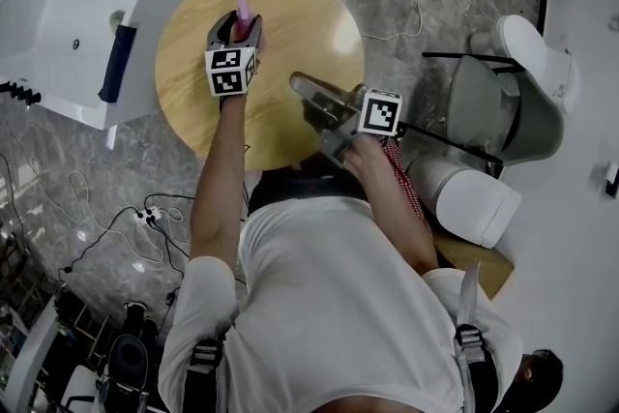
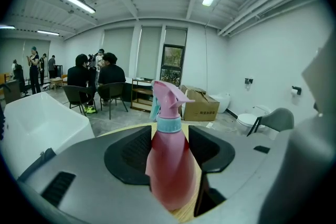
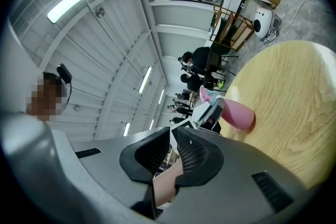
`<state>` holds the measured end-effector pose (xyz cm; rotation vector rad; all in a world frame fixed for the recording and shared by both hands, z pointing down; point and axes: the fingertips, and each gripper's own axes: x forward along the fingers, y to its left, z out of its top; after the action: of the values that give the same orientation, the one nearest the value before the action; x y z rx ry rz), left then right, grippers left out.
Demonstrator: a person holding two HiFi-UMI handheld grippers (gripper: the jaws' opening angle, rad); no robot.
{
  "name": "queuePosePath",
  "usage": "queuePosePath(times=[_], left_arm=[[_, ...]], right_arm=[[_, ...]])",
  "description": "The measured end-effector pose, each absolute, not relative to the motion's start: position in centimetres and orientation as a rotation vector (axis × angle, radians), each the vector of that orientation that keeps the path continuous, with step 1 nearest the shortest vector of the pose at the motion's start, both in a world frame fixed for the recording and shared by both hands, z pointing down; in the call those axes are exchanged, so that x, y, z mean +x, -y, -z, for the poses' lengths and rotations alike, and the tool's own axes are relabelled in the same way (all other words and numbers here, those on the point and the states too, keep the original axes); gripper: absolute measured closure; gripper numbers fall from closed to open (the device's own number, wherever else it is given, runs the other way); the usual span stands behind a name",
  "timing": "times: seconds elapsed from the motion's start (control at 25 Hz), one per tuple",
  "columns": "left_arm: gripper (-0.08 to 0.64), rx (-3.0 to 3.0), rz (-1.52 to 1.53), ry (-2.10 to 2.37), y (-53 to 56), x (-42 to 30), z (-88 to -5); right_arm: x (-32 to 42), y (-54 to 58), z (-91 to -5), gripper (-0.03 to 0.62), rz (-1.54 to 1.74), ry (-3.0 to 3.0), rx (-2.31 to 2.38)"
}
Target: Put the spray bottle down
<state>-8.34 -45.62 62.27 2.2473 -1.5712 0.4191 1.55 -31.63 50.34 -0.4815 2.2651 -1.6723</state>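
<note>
Item: pink spray bottle (image 2: 169,165), upright with its base on the round wooden table (image 1: 300,24), clamped between your left gripper's (image 2: 168,150) jaws; your right gripper (image 3: 173,150), jaws drawn together and empty, over the table's near edge; cardboard box (image 2: 200,108) print illegible.

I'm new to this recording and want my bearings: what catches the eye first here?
The pink spray bottle stands out most, upright between the jaws of the left gripper, which are closed on its body over the round wooden table. The right gripper is held empty, jaws together, by the table's edge nearest the person. A white tub sits left of the table.
</note>
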Motion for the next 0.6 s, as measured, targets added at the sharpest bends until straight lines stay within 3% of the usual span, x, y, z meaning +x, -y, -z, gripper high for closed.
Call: queuePosePath(times=[0.6], left_arm=[[0.342, 2.208, -0.433, 1.519, 42.5, -8.9, -62.4]], right_arm=[[0.2, 30.1, -48.9, 0.56, 1.629, -2.293, -0.453]])
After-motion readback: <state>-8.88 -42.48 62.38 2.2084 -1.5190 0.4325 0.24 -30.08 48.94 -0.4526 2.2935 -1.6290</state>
